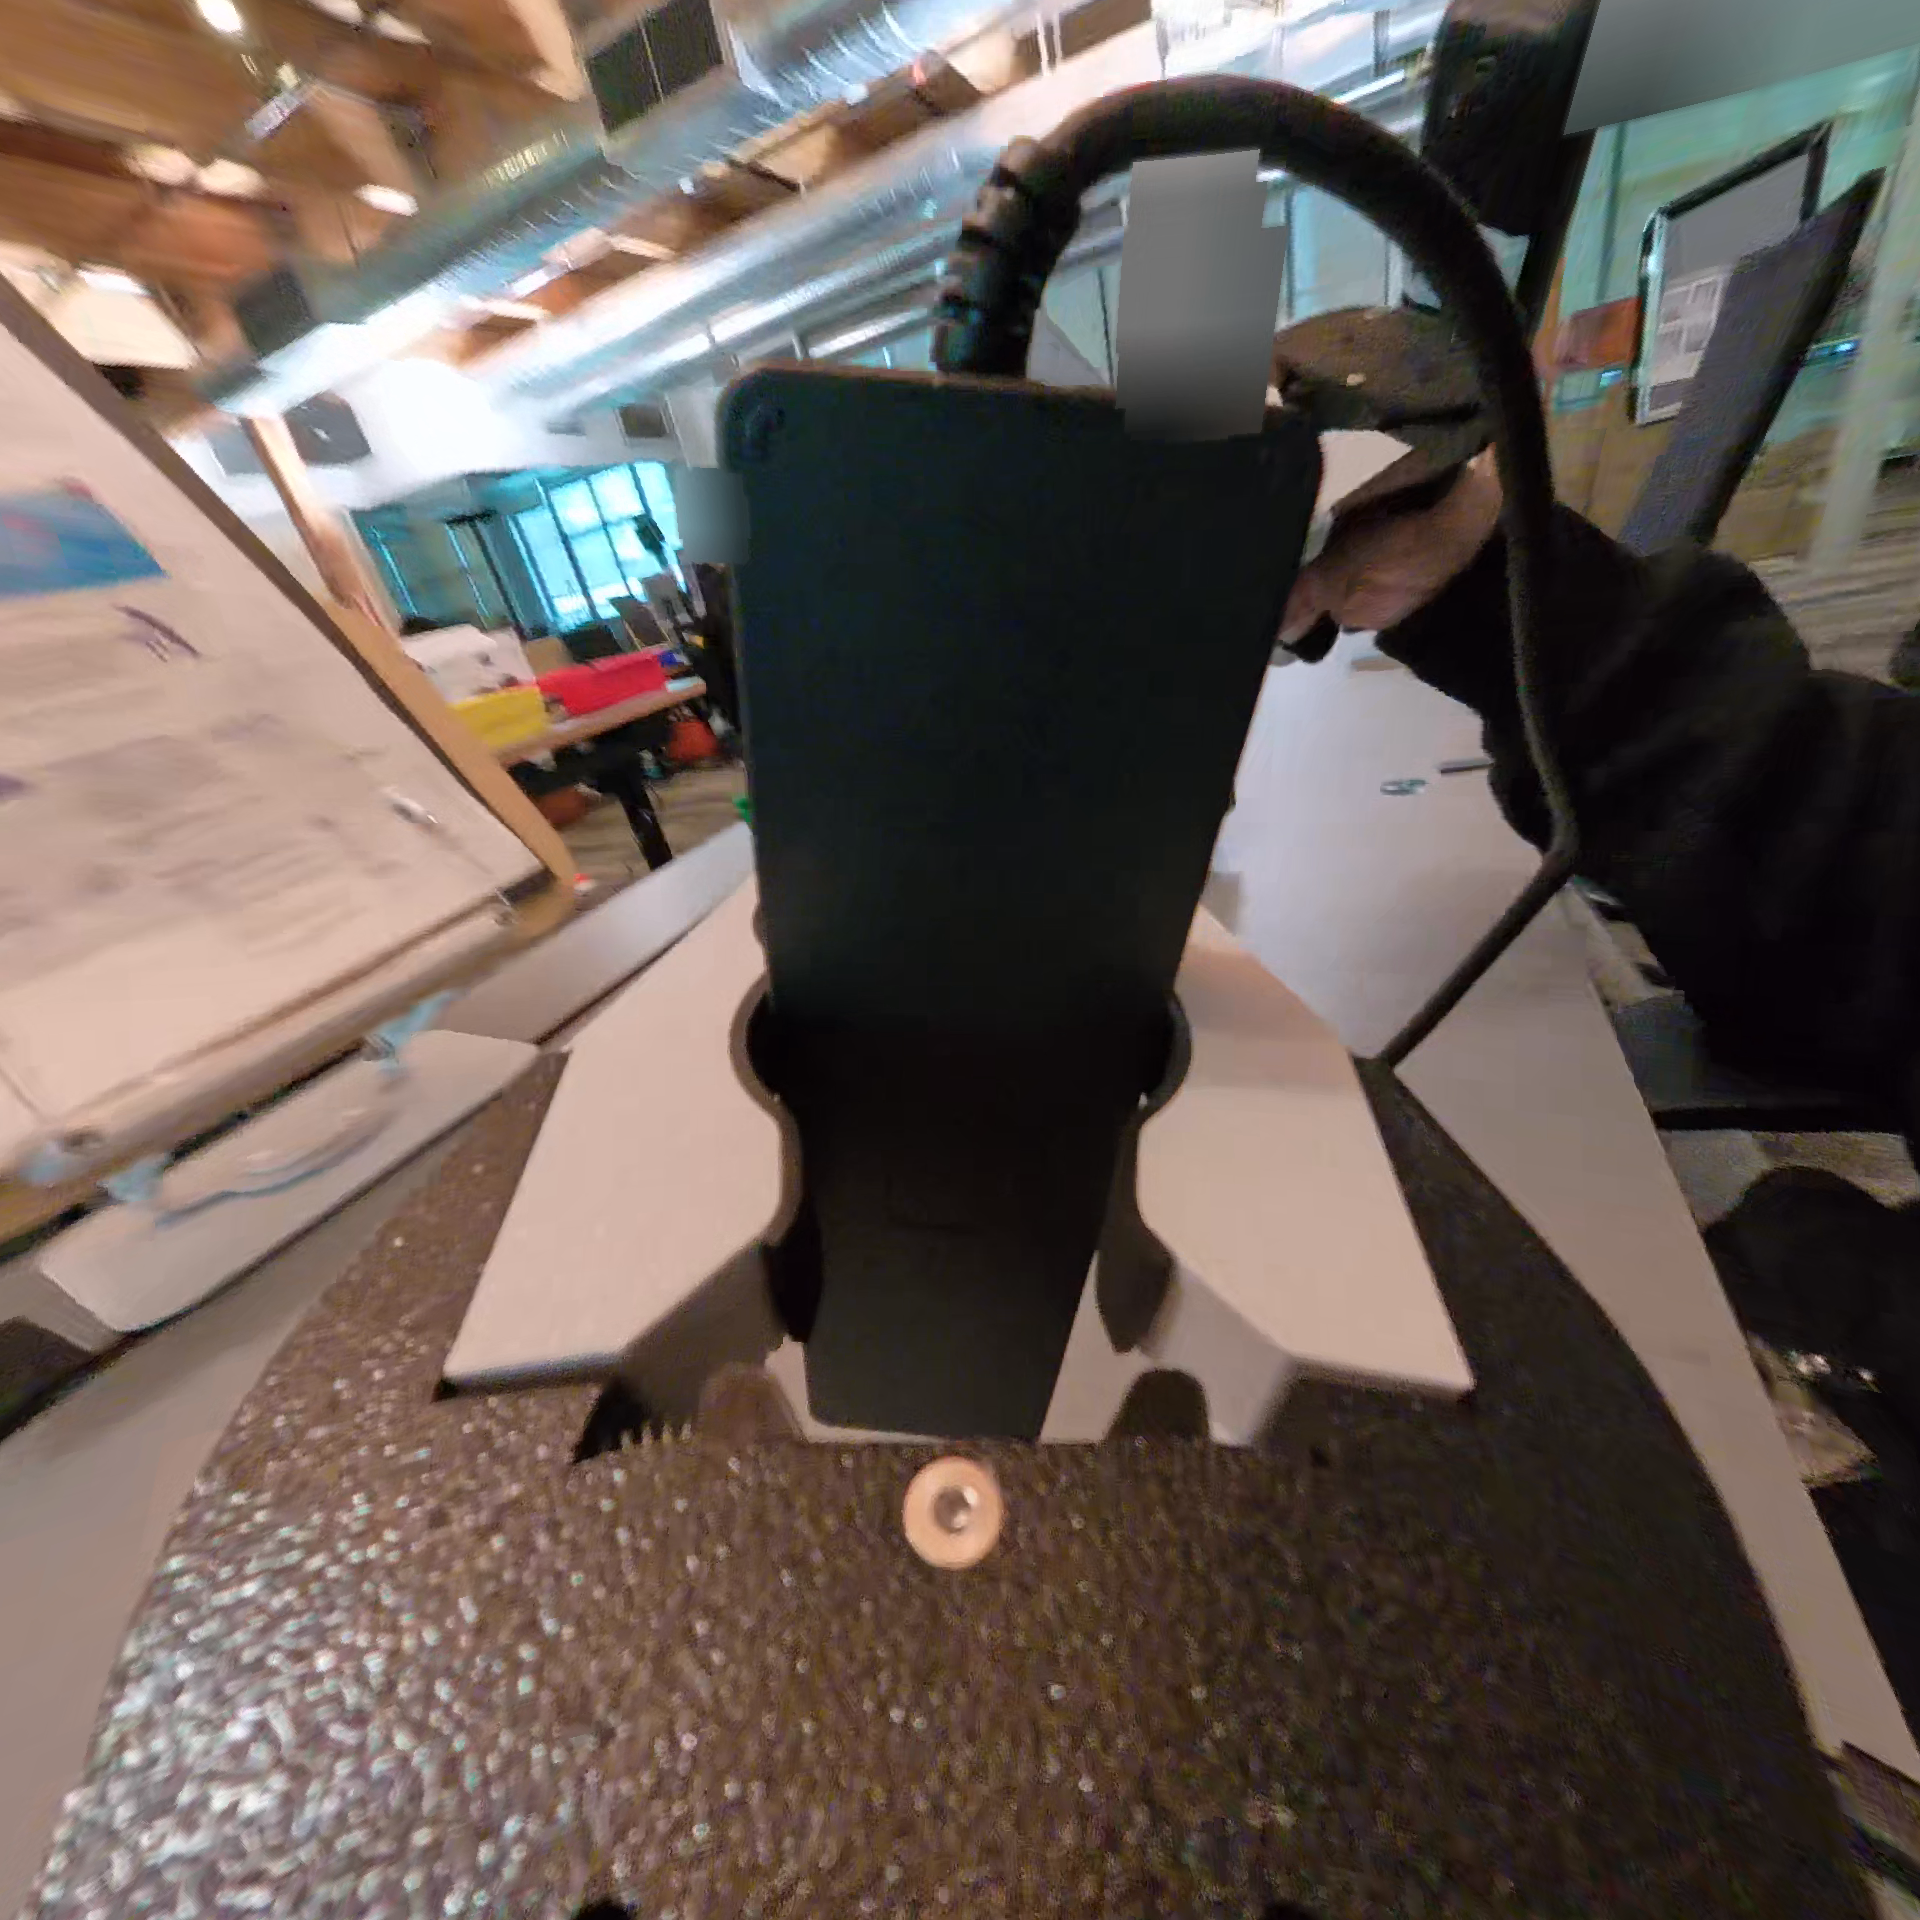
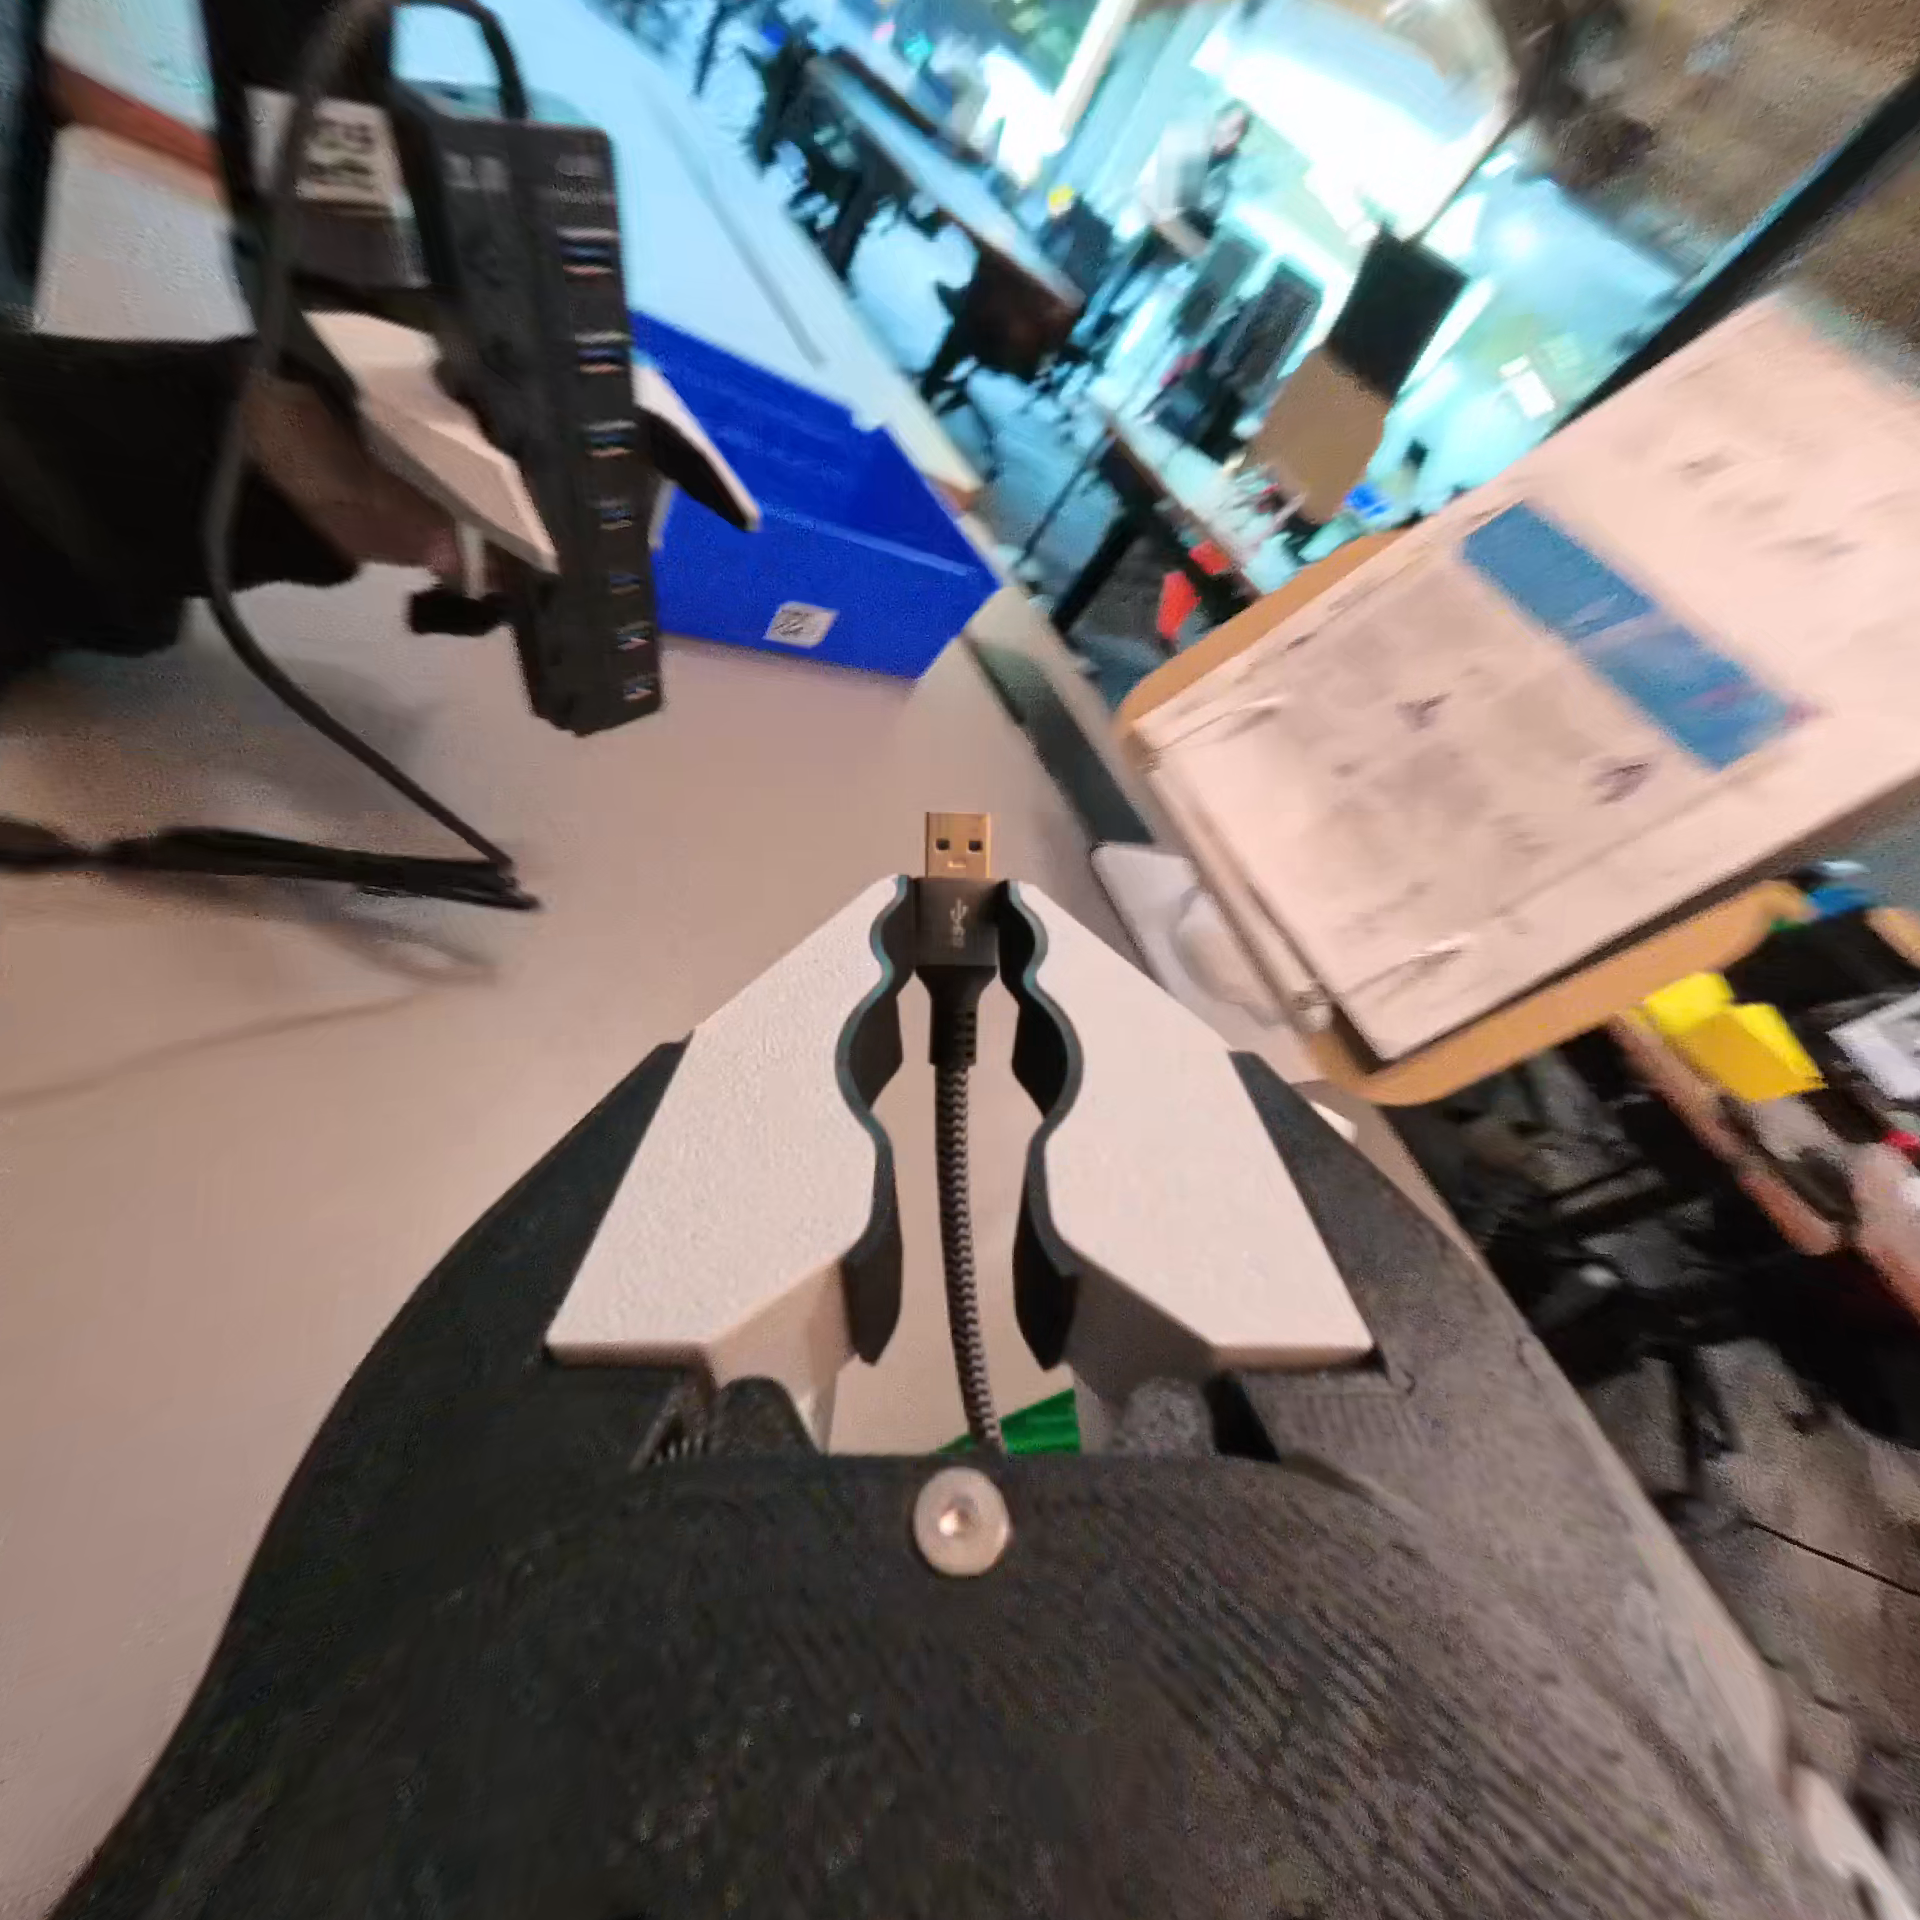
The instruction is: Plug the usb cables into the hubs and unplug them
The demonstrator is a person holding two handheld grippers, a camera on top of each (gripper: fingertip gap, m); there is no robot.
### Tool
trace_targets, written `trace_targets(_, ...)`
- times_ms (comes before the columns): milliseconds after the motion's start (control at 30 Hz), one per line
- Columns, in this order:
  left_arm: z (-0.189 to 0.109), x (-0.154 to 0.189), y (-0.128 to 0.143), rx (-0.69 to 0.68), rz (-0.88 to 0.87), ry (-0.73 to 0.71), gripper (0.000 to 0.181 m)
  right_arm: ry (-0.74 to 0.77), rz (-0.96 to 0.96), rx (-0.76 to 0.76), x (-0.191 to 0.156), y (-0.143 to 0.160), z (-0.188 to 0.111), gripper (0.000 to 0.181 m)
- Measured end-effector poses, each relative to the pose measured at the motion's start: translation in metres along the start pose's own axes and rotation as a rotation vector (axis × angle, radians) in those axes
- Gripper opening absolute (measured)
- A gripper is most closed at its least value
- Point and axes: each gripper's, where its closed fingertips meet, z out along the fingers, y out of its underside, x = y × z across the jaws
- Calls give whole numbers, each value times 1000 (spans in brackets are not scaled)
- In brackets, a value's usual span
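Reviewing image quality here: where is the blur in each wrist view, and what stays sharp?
Left wrist view: the background room and the poster board are smeared; the left gripper and the black hub it clamps stay sharp. Right wrist view: the USB plug in the right gripper is crisp, while the hub, blue bin and surroundings blur; wide-angle bending shows at the edges.

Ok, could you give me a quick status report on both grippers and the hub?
Left gripper shut on hub. Right gripper shut on USB plug, unplugged, apart from hub. Nothing between them.
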Motion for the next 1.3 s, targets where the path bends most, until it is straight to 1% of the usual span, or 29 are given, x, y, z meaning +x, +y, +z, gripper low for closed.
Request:
trace_targets(100, -5, 0, -28, 48, 30, -36, 62, 112, -56, 28, 18, -14, -12, 15)
trace_targets(167, -7, 1, -37, 45, 41, -57, 62, 113, -75, 53, 22, -24, -19, 15)
trace_targets(200, -8, 1, -41, 52, 39, -64, 62, 175, -86, 37, 35, -24, -25, 15)
trace_targets(267, -11, 1, -47, 72, 31, -77, 62, 243, -65, -59, 60, -8, -39, 15)
trace_targets(300, -12, -1, -50, 80, 23, -90, 62, 303, -43, -75, 75, -2, -48, 15)
trace_targets(400, -14, -2, -58, 107, 22, -107, 61, 418, 113, -87, 104, 22, -74, 15)
trace_targets(467, -14, 0, -61, 113, 22, -104, 61, 509, 234, -69, 120, 47, -84, 15)
trace_targets(567, -9, 2, -58, 97, 15, -92, 62, 535, 447, -112, 125, 100, -78, 15)
trace_targets(633, -6, 5, -56, 86, 13, -76, 62, 506, 546, -147, 117, 129, -65, 15)
trace_targets(733, -2, 8, -55, 82, 14, -55, 62, 494, 641, -88, 112, 145, -47, 15)
trace_targets(800, 0, 9, -55, 81, 17, -49, 62, 490, 660, -56, 116, 156, -34, 15)
trace_targets(900, 3, 12, -53, 70, 18, -37, 62, 506, 695, -69, 124, 174, -24, 15)
trace_targets(933, 4, 11, -52, 66, 16, -39, 62, 502, 712, -86, 124, 177, -23, 19)
trace_targets(967, 4, 11, -51, 63, 13, -39, 62, 516, 722, -100, 126, 176, -26, 41)
trace_targets(1000, 5, 10, -50, 63, 8, -44, 62, 541, 714, -108, 127, 173, -31, 59)
trace_targets(1033, 6, 8, -49, 65, 2, -51, 62, 578, 685, -111, 128, 166, -38, 67)
trace_targets(1100, 8, 6, -48, 70, -13, -57, 62, 627, 574, -79, 130, 143, -50, 74)
trace_targets(1133, 9, 5, -48, 77, -22, -59, 62, 569, 531, -60, 121, 126, -46, 72)
trace_targets(1167, 11, 5, -49, 88, -35, -54, 62, 450, 517, -34, 104, 108, -34, 72)
trace_targets(1200, 13, 8, -50, 99, -54, -37, 62, 299, 525, 10, 80, 88, -17, 72)
trace_targets(1267, 20, 12, -54, 112, -111, -11, 62, -16, 529, 112, 23, 48, 17, 72)
trace_targets(1300, 23, 14, -56, 114, -141, 0, 63, -140, 510, 137, -3, 34, 33, 71)
